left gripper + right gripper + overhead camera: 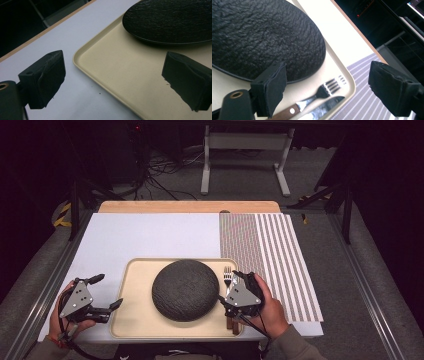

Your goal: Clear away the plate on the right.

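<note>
Beige tray (pixel 135 320) is seen from the high view on the white counter (pixel 150 235), carrying a dark plate (pixel 185 290), with a fork (pixel 227 275) and knife at its right edge; a striped mat (pixel 280 260) lies beside it. Left gripper (pixel 105 292) and right gripper (pixel 227 292) flank the tray. From the left gripper view, the jaws are spread, nothing held, over the tray's corner. From the right gripper view, the jaws are spread above fork (pixel 322 91) and knife (pixel 322 108). Nothing has been lifted yet; the cutlery appears next to be taken.

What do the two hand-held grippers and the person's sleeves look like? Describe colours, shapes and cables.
Each gripper, left gripper and right gripper, is black with a grey three-cornered plate on top, two blocky black jaws with worn pads, and a black trailing cable. The sleeves are grey-brown.
</note>
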A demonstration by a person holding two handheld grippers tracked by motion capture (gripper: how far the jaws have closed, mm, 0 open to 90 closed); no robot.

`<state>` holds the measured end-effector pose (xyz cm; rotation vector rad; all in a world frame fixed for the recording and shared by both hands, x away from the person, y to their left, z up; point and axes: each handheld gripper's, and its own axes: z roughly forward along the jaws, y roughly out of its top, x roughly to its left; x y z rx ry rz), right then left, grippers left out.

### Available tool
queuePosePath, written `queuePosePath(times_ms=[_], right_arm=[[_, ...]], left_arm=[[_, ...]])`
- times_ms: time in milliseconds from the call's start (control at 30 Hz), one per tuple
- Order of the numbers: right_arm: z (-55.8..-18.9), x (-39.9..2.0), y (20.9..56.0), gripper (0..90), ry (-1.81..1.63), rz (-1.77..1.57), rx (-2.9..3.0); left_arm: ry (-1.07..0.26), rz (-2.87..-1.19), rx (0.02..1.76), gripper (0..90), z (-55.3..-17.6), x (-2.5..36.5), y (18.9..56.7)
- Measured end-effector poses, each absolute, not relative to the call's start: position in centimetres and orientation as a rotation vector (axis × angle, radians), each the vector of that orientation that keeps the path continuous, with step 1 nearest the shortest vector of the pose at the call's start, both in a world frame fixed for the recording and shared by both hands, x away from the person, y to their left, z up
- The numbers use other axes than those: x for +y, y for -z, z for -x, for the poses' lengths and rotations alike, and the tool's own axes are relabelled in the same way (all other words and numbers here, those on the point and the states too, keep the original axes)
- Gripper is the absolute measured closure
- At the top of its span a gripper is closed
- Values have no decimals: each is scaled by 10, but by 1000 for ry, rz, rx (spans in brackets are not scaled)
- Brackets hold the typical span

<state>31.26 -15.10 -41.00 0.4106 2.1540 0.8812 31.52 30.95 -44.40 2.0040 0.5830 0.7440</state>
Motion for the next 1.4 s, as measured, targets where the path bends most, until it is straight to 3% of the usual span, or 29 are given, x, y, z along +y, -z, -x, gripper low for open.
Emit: queuePosePath(times_ms=[1400], right_arm=[[-306, -213, 425, 148, -831, -547, 2082]], left_arm=[[-742, -2005, 563, 57, -318, 306, 444]])
